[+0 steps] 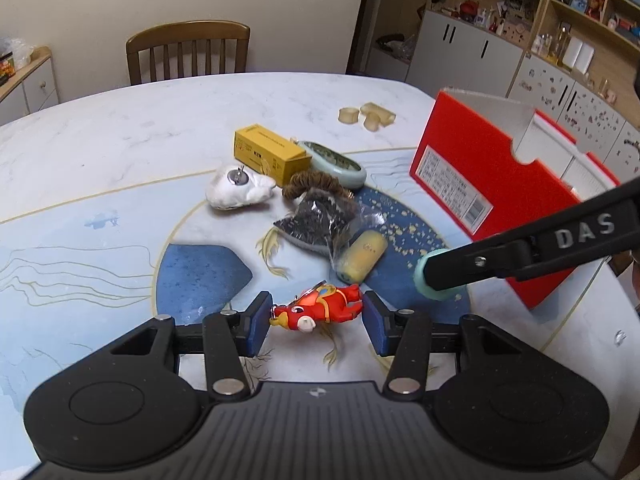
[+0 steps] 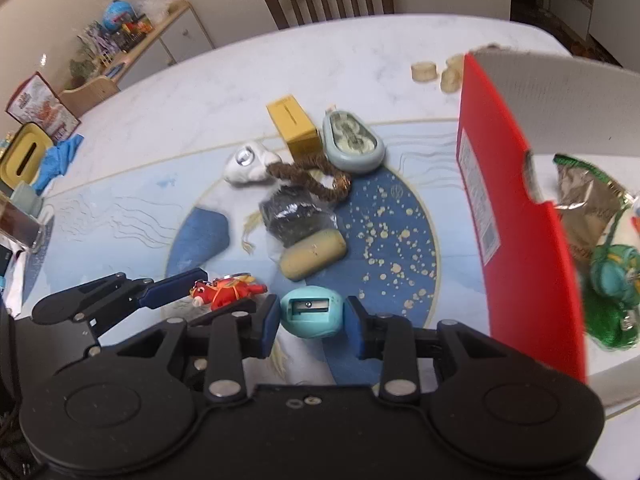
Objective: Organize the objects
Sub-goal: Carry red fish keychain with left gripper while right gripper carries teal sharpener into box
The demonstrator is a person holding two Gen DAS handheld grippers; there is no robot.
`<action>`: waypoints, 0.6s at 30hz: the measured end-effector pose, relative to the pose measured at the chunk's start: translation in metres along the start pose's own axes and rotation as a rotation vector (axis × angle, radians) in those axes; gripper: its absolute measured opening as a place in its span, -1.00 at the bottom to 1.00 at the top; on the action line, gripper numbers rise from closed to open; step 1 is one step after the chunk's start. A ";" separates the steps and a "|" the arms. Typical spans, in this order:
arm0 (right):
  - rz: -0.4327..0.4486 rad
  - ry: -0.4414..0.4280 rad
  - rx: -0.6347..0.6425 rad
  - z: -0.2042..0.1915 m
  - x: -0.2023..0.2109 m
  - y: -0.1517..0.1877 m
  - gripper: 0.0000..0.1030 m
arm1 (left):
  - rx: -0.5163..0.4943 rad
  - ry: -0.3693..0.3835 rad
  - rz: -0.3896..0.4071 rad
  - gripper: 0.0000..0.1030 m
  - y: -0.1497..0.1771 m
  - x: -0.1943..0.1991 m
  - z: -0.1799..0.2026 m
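Observation:
A red toy keychain (image 1: 320,307) lies on the table between the pads of my left gripper (image 1: 316,322), which is open around it; it also shows in the right wrist view (image 2: 226,291). My right gripper (image 2: 312,322) is shut on a teal pencil sharpener (image 2: 311,312), seen from the left wrist view (image 1: 434,280) held above the table beside the red cardboard box (image 1: 496,196). The box (image 2: 516,216) holds a foil bag (image 2: 588,204) and a green and teal toy (image 2: 612,280).
A pile sits mid-table: a yellow carton (image 1: 268,152), a white object (image 1: 238,190), a grey-green oval case (image 1: 334,162), a brown braided ring (image 1: 316,186), a dark plastic bag (image 1: 316,218) and a yellow roll (image 1: 362,256). Beige pieces (image 1: 368,114) lie farther back. A chair (image 1: 188,52) stands behind the table.

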State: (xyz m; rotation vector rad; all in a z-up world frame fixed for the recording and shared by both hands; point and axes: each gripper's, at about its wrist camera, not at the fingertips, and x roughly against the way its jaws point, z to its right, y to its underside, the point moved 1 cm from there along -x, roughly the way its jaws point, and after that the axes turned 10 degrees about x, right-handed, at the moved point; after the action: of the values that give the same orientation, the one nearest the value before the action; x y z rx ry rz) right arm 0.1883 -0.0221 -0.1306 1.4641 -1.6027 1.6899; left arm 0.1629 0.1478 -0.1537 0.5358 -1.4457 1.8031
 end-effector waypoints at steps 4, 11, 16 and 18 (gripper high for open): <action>0.016 -0.005 0.007 0.001 0.018 -0.001 -0.35 | 0.037 0.031 0.002 -0.06 -0.008 0.011 -0.002; 0.053 0.002 0.007 0.011 0.049 -0.003 -0.35 | 0.048 0.048 0.040 -0.06 -0.028 0.035 0.014; 0.092 0.012 0.003 0.029 0.073 -0.004 -0.35 | 0.037 0.052 0.056 -0.06 -0.042 0.045 0.036; 0.111 0.020 0.008 0.037 0.083 -0.006 -0.35 | 0.026 0.057 0.065 -0.06 -0.046 0.049 0.047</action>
State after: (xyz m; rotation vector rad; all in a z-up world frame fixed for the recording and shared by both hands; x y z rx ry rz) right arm 0.1767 -0.0841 -0.0646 1.3810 -1.6971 1.7665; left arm 0.1613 0.1208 -0.0763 0.4515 -1.4173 1.8751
